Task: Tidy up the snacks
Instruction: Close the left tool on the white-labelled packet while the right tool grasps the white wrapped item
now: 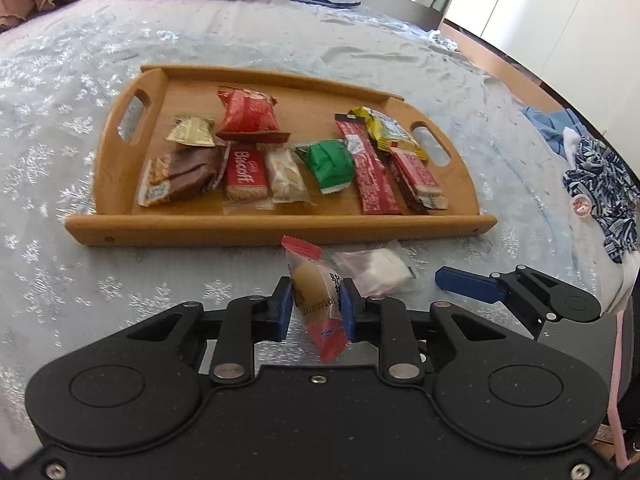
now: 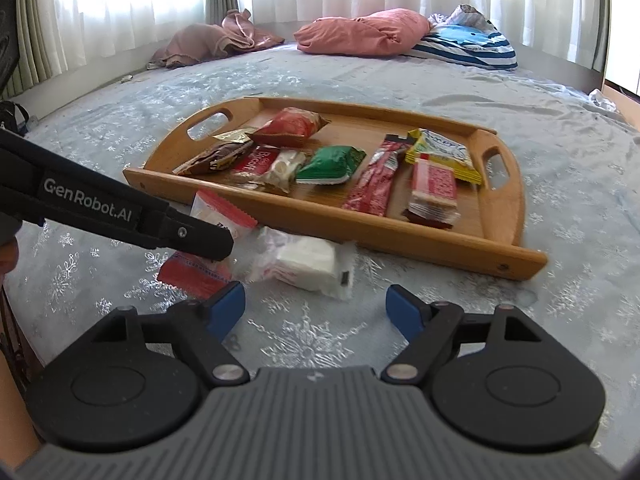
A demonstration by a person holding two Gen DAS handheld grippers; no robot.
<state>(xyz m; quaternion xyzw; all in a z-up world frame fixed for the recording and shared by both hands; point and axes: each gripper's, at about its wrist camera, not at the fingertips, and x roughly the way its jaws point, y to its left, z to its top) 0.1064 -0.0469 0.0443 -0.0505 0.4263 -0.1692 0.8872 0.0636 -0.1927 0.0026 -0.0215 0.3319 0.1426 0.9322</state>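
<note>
Left gripper (image 1: 316,307): my blue pads press both sides of a clear-and-red snack packet (image 1: 316,300), which stands on end between them, just outside the near rim of the wooden tray (image 1: 280,228) on the bedspread (image 1: 80,280). This claw angles downward toward the bed. Right gripper (image 2: 316,312): my jaws are spread wide with nothing between them (only bedspread shows in the gap), also pitched downward. A white snack packet (image 2: 308,264) lies flat on the bedspread just ahead of the right fingertips, near the tray's near rim and beside the held packet. Inside the tray, a Biscoff biscuit (image 1: 245,174) and a green packet (image 1: 330,164) lie along the near side.
</note>
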